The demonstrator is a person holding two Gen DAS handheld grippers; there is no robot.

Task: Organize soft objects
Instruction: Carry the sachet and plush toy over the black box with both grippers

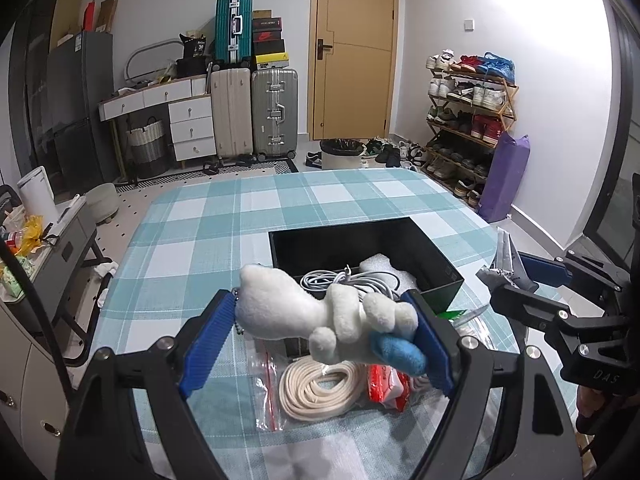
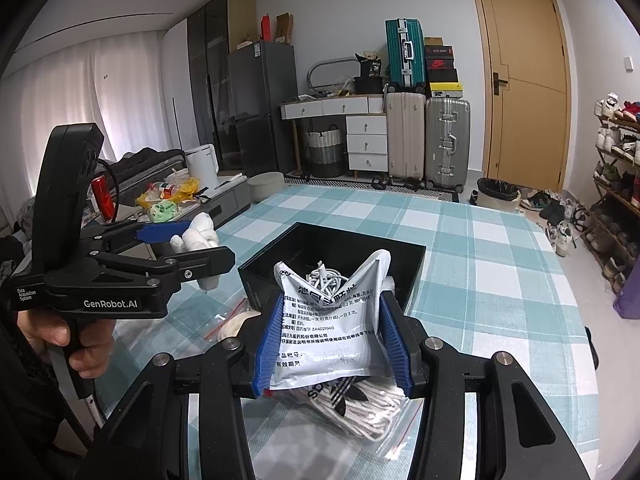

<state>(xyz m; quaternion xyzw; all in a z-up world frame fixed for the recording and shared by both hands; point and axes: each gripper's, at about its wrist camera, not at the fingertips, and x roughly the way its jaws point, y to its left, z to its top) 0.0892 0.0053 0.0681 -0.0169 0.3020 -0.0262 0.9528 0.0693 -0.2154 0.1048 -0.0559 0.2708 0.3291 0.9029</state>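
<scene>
Covering the worktop (image 1: 280, 196), checked cloth carried a black box (image 1: 436, 258) already holding a cable; rope bags waited outside. Left gripper (image 1: 320, 336) jaws clamped the plush toy (image 1: 320, 312), right gripper (image 2: 332, 344) jaws pinched a medicine sachet (image 2: 332, 320).

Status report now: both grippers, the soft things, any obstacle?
Left gripper shut on white plush toy, above table. Right gripper shut on silver sachet, near black box. Box holds white cable. Nothing blocks the box.

Black grippers w/ blue ribbed pads (image 2: 267, 344), silver screws, "GenRobot.AI" label.
</scene>
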